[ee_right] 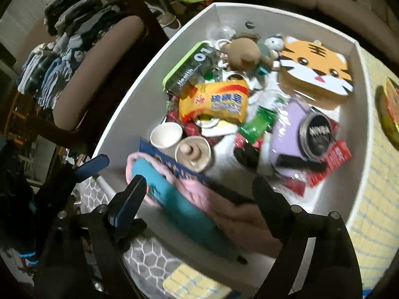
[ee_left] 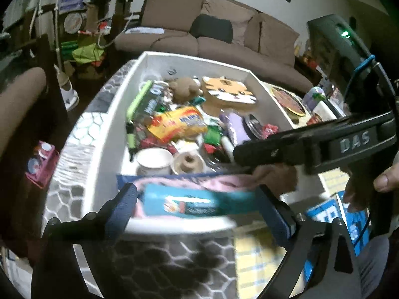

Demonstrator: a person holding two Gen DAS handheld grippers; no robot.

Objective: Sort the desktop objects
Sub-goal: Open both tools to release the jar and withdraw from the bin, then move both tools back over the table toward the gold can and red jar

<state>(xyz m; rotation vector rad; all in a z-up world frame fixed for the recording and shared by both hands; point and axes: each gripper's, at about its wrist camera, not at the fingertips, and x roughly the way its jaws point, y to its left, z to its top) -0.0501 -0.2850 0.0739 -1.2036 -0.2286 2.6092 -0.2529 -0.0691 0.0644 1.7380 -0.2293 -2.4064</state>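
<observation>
A white box (ee_left: 109,114) (ee_right: 139,87) holds several items: a tiger-face case (ee_left: 228,92) (ee_right: 316,64), a yellow snack bag (ee_left: 178,123) (ee_right: 217,102), a paper cup (ee_left: 154,160) (ee_right: 165,135), a green tin (ee_right: 189,69), a black round tin (ee_right: 316,134). My left gripper (ee_left: 199,206) is open, its jaws wide around a teal box (ee_left: 199,203) (ee_right: 184,211) lying on a pink cloth (ee_left: 224,182) (ee_right: 199,191) at the box's near rim. My right gripper (ee_right: 199,196) is open over the same teal box; it shows in the left wrist view (ee_left: 299,149).
A brown sofa (ee_left: 212,30) stands behind the box. A hexagon-patterned cloth (ee_left: 82,134) covers the table. A yellow checked cloth (ee_right: 374,199) lies right of the box. A pink carton (ee_left: 42,162) sits at the left. A chair with stacked clothes (ee_right: 62,62) is at the left.
</observation>
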